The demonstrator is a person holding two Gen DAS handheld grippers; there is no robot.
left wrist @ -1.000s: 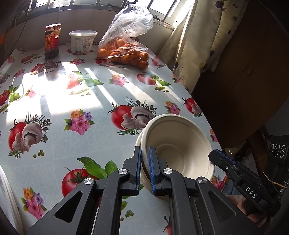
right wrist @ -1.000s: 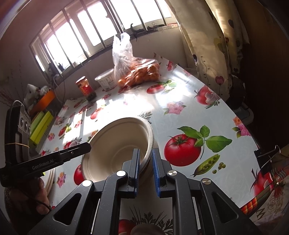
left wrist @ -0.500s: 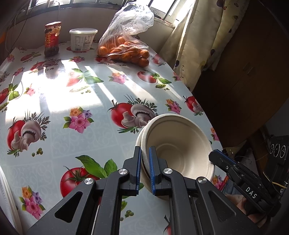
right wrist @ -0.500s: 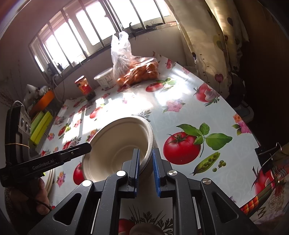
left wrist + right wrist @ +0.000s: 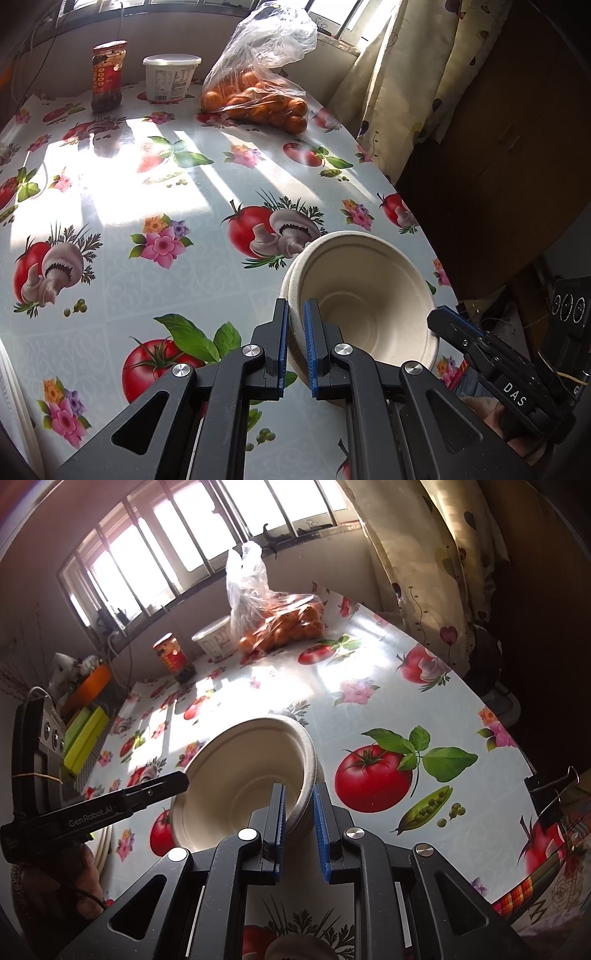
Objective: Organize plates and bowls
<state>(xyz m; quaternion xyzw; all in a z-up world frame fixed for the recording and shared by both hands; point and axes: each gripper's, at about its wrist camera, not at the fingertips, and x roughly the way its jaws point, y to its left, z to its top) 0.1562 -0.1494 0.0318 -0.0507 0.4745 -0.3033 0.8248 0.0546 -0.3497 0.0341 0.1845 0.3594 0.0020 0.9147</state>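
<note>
Two beige paper bowls (image 5: 365, 295) sit nested on the flowered tablecloth near the table's right edge. My left gripper (image 5: 295, 308) is shut on their near-left rim, with one blue pad inside and one outside. In the right wrist view the same bowls (image 5: 236, 775) fill the middle, and my right gripper (image 5: 299, 792) grips the opposite rim between its blue pads. The right gripper's fingers (image 5: 454, 332) reach in from the lower right in the left wrist view. In the right wrist view the left gripper's fingers (image 5: 162, 784) come in from the left.
At the table's far end stand a bag of oranges (image 5: 255, 99), a white tub (image 5: 170, 77) and a red jar (image 5: 107, 77). The table edge (image 5: 417, 225) runs close by the bowls, with a curtain beyond. A pale plate-like rim (image 5: 101, 845) shows at lower left.
The right gripper's pads stand a touch further apart on the rim. The bowls and both hands have stayed where they were.
</note>
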